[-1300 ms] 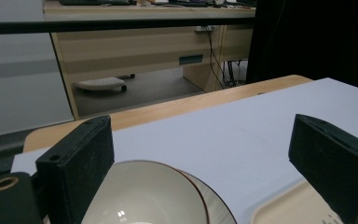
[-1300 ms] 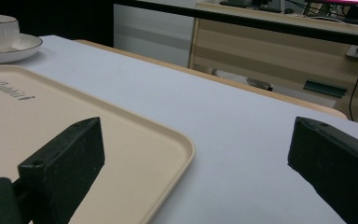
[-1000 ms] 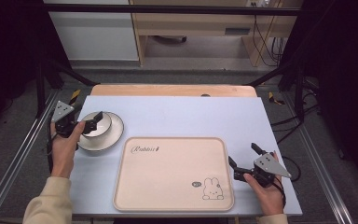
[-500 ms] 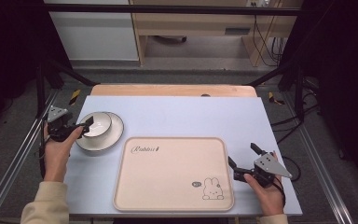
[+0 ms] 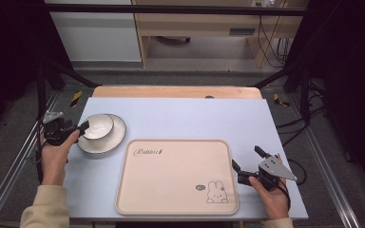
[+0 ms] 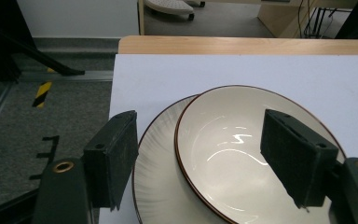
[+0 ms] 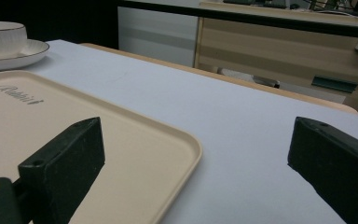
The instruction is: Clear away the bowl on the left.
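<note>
Left tool (image 6: 205,163) jaws closing, straddling bowl (image 6: 242,154) rim, untouched; high view hides gap

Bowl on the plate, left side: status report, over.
Left gripper jaws just been closing, straddling the bowl rim, pads not yet pressing. Bowl sits in the plate. Right gripper open, beside the tray. Nothing in the way.

My left tongs (image 5: 81,127) point inward, jaws just closing yet still parted; my right tongs (image 5: 249,164) sit low, jaws spread wide.
</note>
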`<state>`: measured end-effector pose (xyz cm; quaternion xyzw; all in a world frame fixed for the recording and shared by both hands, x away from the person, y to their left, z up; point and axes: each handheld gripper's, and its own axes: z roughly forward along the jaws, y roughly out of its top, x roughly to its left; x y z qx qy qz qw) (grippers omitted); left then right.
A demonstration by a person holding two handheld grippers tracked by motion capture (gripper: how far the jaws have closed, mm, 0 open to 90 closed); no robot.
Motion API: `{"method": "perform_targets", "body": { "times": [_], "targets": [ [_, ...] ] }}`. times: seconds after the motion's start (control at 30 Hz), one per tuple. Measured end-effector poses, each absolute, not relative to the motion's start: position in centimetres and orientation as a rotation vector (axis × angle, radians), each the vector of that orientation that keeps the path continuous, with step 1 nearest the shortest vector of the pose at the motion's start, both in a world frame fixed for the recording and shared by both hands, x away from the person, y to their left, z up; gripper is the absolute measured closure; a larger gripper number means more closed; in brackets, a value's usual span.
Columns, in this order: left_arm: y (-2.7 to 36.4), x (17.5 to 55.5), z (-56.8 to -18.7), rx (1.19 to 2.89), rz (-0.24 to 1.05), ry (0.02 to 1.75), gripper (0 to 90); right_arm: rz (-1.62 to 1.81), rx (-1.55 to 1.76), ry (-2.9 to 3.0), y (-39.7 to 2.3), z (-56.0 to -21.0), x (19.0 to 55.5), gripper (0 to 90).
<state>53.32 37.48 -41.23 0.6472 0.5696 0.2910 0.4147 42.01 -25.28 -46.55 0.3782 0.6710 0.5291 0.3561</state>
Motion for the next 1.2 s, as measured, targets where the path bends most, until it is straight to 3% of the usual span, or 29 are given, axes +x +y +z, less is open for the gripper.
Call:
{"method": "perform_targets", "body": {
  "times": [0.37,0.7,1.2],
  "targets": [
    [36.9,53.9,-42.2,1.707,0.699,1.482,35.2,1.373,0.987,1.744,-25.1,-46.6,42.0,3.9],
    [37.4,55.2,-43.0,1.765,0.64,1.552,50.7,1.381,0.968,1.769,-24.8,-46.6,42.2,4.0],
    [37.1,57.2,-42.6,1.886,0.588,1.59,63.4,1.394,0.955,1.781,-24.7,-46.5,42.2,4.0]
  ]
}}
